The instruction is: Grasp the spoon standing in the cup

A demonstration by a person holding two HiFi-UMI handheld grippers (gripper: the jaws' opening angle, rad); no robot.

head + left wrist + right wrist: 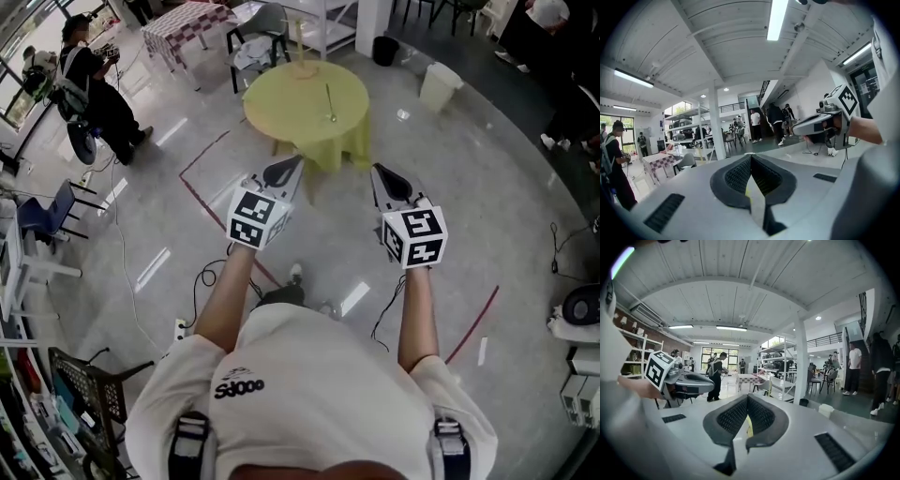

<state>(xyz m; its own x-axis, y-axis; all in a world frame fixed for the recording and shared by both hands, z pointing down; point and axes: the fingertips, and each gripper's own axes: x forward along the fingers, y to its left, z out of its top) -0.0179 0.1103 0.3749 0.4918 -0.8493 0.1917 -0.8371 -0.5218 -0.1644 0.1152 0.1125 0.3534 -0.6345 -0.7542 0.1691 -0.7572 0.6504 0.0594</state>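
Left gripper (pixel 289 167) and right gripper (pixel 384 176), ribbed black jaws tight together, empty, well short of round yellow-clothed table (pixel 291 108).

Dark logo lettering (pixel 238 386) on white shirt (pixel 323 370), too small to read, nothing else legible

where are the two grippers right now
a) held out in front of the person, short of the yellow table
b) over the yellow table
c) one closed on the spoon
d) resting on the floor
a: in the head view the left gripper and right gripper are held short of the yellow table, both shut and empty.
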